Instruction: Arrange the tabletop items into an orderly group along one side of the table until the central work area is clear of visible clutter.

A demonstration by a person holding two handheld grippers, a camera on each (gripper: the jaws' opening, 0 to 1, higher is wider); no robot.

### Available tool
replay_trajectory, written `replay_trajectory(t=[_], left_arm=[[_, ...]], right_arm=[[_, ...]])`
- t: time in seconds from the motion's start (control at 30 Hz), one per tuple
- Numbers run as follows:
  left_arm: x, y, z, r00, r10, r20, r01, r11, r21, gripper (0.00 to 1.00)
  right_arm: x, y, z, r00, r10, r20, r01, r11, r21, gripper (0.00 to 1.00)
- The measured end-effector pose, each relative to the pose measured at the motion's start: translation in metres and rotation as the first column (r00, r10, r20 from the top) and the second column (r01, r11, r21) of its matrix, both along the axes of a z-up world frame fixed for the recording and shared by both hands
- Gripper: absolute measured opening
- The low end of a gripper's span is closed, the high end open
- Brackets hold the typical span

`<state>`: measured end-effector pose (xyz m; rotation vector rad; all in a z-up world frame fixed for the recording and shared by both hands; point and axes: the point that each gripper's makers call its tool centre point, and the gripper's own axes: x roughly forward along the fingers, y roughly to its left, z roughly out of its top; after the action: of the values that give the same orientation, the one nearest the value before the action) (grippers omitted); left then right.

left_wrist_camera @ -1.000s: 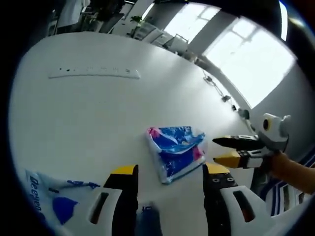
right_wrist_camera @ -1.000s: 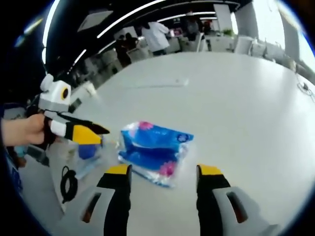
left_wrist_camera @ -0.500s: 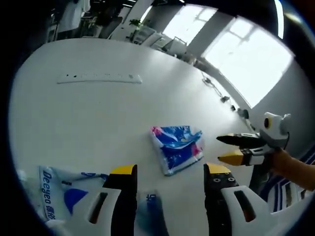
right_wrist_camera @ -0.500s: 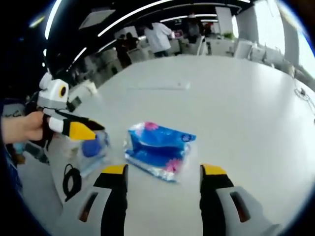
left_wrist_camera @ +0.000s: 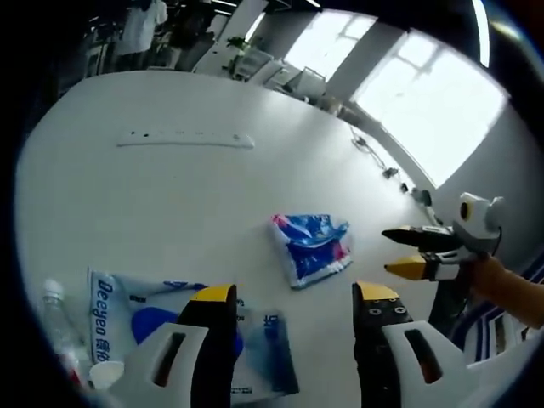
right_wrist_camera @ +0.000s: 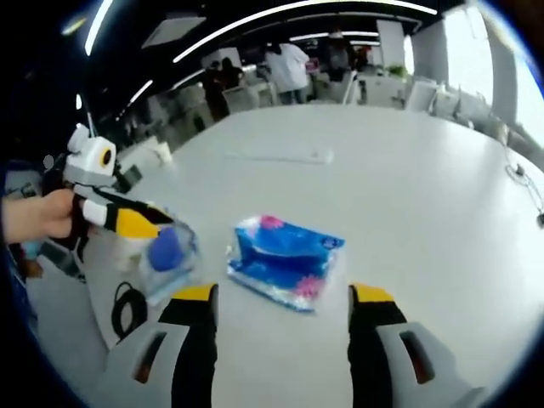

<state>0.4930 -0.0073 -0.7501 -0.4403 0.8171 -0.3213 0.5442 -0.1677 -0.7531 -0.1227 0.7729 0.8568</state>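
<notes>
Left gripper (left_wrist_camera: 293,293): our yellow-tipped jaws stand apart, nothing between them, held above the white tabletop (left_wrist_camera: 170,195) and pointing across it. In the right gripper view we see it (right_wrist_camera: 174,225) coming in from the left, gripped by a hand (right_wrist_camera: 38,217), jaws close to one another and angled down toward the table; whether anything is pinched there we cannot tell.

Right gripper (right_wrist_camera: 285,293): jaws apart as well, empty, hovering over the table. In the left gripper view it (left_wrist_camera: 393,252) enters from the right with a hand (left_wrist_camera: 510,289) behind it, one black and one yellow tip showing with a narrow gap.

The blue, pink and white soft plastic packet (left_wrist_camera: 313,248) lies flat on the table ahead of the left gripper's jaws, slightly toward its right jaw, between the two grippers. From the right gripper it (right_wrist_camera: 285,262) sits just ahead of the jaws, nearer the left one. Its print is too small to read.

The clear plastic bag with blue print (left_wrist_camera: 161,314) lies under and beside the left gripper's left jaw. We read "Deeyeo" along its edge. Inside is something round and dark blue; the rest of the contents we cannot make out. In the right gripper view the bag (right_wrist_camera: 170,255) sits right at the left gripper's tips.

A clear plastic bottle (left_wrist_camera: 59,319) lies beyond the bag's far-left side. A long white flat strip with small dark dots (left_wrist_camera: 185,138) lies far ahead of the jaws.

A black coiled cable (right_wrist_camera: 127,308) rests left of the right gripper's left jaw.
</notes>
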Motion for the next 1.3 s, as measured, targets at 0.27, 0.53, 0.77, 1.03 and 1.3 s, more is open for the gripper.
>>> replay_trajectory(t=[0.27, 0.53, 0.77, 1.03, 1.3], left_arm=[[-0.013, 0.011, 0.01, 1.0, 0.008, 0.022, -0.008, 1.0, 0.004, 0.51], [-0.037, 0.027, 0.014, 0.999, 0.029, 0.026, -0.029, 1.0, 0.011, 0.51], [-0.059, 0.046, 0.016, 0.998, 0.05, 0.029, -0.05, 0.999, 0.019, 0.51], [-0.081, 0.065, 0.019, 0.997, 0.069, 0.034, -0.07, 0.997, 0.026, 0.51], [-0.099, 0.076, 0.022, 0.997, 0.071, 0.038, -0.072, 0.997, 0.026, 0.5]], right_arm=[[-0.011, 0.003, 0.008, 1.0, -0.009, 0.01, 0.009, 1.0, 0.001, 0.6], [-0.025, 0.012, 0.017, 1.0, -0.001, 0.023, 0.001, 1.0, -0.002, 0.6], [-0.039, 0.022, 0.023, 0.999, 0.003, 0.032, -0.003, 1.0, 0.001, 0.6], [-0.056, 0.034, 0.028, 0.999, 0.01, 0.044, -0.011, 1.0, 0.003, 0.6], [-0.073, 0.039, 0.028, 0.999, 0.006, 0.042, -0.006, 1.0, -0.005, 0.6]])
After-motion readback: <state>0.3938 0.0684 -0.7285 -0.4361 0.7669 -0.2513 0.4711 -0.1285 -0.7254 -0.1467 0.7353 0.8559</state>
